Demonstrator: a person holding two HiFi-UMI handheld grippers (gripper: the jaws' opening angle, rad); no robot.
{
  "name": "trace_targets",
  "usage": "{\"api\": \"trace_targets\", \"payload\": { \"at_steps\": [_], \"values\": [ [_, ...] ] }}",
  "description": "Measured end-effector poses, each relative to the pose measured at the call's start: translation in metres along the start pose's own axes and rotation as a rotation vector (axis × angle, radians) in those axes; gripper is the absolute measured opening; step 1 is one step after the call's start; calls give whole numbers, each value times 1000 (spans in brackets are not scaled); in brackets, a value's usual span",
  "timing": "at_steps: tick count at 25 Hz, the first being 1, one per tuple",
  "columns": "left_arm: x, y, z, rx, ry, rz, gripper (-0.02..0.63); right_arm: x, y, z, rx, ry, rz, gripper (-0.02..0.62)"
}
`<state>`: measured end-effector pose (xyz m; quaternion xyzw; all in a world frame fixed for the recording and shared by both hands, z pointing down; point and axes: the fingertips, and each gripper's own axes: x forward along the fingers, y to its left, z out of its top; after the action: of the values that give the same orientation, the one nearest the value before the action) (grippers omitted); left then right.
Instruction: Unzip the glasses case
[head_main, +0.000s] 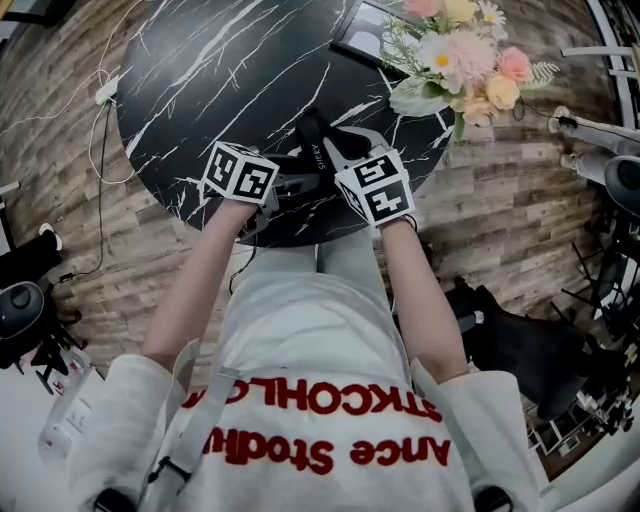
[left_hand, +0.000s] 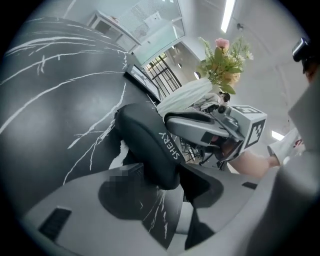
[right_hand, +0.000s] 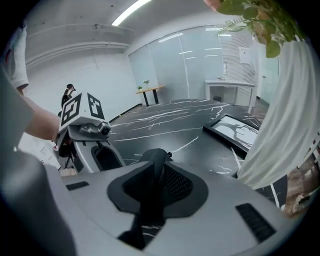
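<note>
Nearest, at the near rim of the surface (head_main: 220, 70): left hand-held gripper (left_hand: 167, 176), jaws about half apart, seemingly pressing on the rounded near end of the glasses case (left_hand: 147, 135). Just beside it, set at the case's other flank: right hand-held gripper (right_hand: 155, 169), jaws nearly together, apparently pinching a thin black part of the case along its edge; zip pull or seam, cannot tell. Case black, elongated, arched, lettered on one flank, lying between the two grippers close to the rim.

Handling, as a judgement: light. Moulded shell, probably semi-stiff, giving a little under a hard squeeze. Matte skin with fair grip, yet curved enough to squirt out from flat pads. Not fragile as such, though possibly carrying glasses inside. Best held across the body at one end, clear of the zip line, with the other gripper on the small pull tab; tab tiny, easy to lose. Likely to skate on the glossy top unless pinned.

Surface: round, black, veined white like marble. Further on, a framed picture (right_hand: 237, 131) lying flat, then pink and yellow flowers (head_main: 465, 55) in white wrapping (right_hand: 280, 125).

Room: wood-plank floor (head_main: 500, 200) with white cables (head_main: 100, 130) trailing at one side; beyond, glass partitions (right_hand: 200, 65), a white desk (right_hand: 227, 85), strip lights (right_hand: 130, 11) overhead.
</note>
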<state>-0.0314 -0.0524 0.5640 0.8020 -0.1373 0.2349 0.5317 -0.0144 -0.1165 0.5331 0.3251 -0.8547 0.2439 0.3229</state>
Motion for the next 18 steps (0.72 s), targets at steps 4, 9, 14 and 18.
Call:
{"api": "trace_targets", "payload": {
  "at_steps": [4,9,14,18],
  "values": [
    [0,0,12,-55,-84,19,256,-9,-6,-4,15,-2,8,100],
    [3,0,25,15,-83,97,320,-48,-21,-43,77,14,-41,101],
    [11,5,34,-110,-138,117,348,-57,-9,-76,127,46,-14,101],
    [18,15,35,-156,-168,203,356,-45,11,-76,55,55,-1,100]
  ]
}}
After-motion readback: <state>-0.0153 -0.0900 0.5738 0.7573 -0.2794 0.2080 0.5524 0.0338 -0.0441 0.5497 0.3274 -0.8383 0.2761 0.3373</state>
